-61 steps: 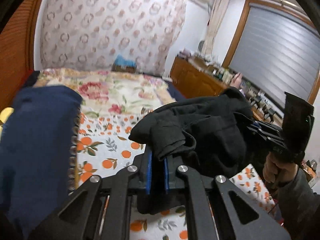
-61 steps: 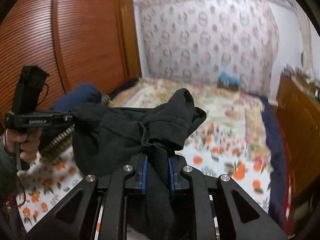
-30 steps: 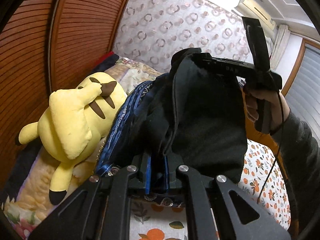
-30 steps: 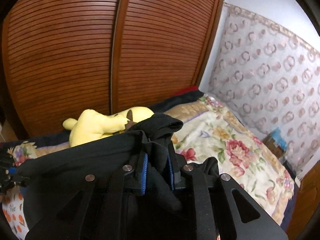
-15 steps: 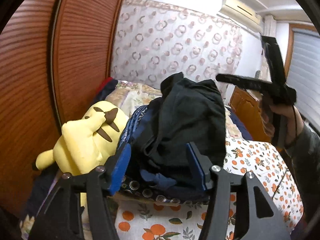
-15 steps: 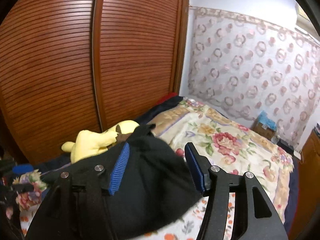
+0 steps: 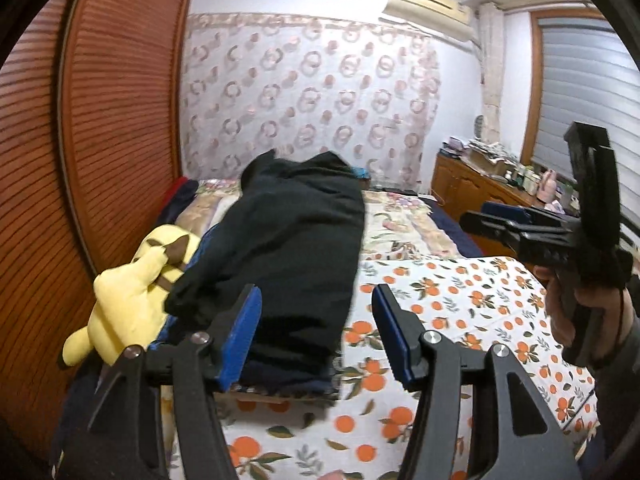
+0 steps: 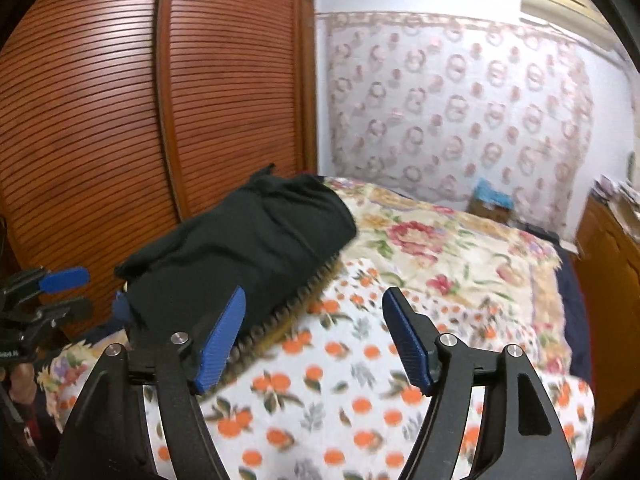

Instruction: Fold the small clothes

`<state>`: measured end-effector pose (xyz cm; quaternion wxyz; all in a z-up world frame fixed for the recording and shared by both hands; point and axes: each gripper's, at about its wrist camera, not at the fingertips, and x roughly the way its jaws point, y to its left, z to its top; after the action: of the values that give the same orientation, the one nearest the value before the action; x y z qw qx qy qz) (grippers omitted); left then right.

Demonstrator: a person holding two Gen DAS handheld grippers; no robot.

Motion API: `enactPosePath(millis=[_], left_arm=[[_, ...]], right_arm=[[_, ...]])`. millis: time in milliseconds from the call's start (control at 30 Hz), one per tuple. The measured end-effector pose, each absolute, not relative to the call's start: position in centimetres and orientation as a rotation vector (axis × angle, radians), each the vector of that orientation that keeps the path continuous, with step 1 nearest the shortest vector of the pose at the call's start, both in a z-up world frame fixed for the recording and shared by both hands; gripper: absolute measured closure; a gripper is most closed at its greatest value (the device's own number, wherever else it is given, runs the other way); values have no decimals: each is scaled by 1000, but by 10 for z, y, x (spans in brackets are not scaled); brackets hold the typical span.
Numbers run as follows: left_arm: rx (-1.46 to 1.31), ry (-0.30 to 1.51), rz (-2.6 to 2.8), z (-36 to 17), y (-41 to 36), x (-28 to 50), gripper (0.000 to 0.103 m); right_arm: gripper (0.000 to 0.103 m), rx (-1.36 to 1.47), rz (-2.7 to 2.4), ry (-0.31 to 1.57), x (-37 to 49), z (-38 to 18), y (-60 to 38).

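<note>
**Black garment parked on the pile, both grippers off it**

So here's the scene. The folded black garment (image 7: 292, 240) is lying on top of a stack of dark blue clothes (image 7: 280, 372) on the bed, right ahead of the left gripper (image 7: 316, 332) and a bit to its left side. That gripper's blue pads (image 7: 240, 336) stand apart with nothing pinched between them; the near end of the garment sits just past the left pad, and I can't tell whether that pad brushes the cloth or not.

The right gripper (image 8: 314, 338) is spread wide and its jaws are opening further. Nothing between them, just the orange-print sheet (image 8: 340, 380) beyond. From that gripper the garment (image 8: 248, 240) is ahead and off to the left, partly behind the left finger. You can see a beaded or fringed edge (image 8: 288, 312) of the pile peeking out under the black cloth.

A yellow plush toy (image 7: 132, 292) lies just left of the stack, up against the slatted wooden wardrobe (image 7: 100, 120). Further ahead there's a floral bedspread (image 8: 440, 248). In the left wrist view the person's hand (image 7: 580, 312) holds the right gripper's handle off to the right, well apart from the garment. The right view is a bit blurry.
</note>
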<state>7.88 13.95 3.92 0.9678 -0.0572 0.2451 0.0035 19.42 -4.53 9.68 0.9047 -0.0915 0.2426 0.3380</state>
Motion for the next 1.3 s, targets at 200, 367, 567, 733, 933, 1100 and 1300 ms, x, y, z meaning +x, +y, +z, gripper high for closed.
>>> enactPosePath(millis=[200, 367, 567, 733, 933, 1100, 1300], left_arm=[[-79, 482, -11, 43, 108, 74, 46], [-65, 469, -21, 48, 85, 72, 46], [-62, 462, -40, 54, 68, 69, 46], [-44, 450, -40, 58, 56, 67, 46], [-41, 451, -39, 60, 54, 67, 46], [-40, 452, -39, 61, 52, 66, 46], [-41, 453, -41, 61, 52, 66, 46]], right_arm=[[28, -152, 600, 474, 157, 97, -86], [28, -132, 503, 446, 128, 102, -120], [28, -93, 397, 417, 106, 108, -157], [28, -66, 350, 403, 95, 111, -178], [28, -60, 331, 394, 90, 110, -188], [28, -57, 325, 393, 90, 108, -189], [28, -60, 324, 391, 88, 107, -189]])
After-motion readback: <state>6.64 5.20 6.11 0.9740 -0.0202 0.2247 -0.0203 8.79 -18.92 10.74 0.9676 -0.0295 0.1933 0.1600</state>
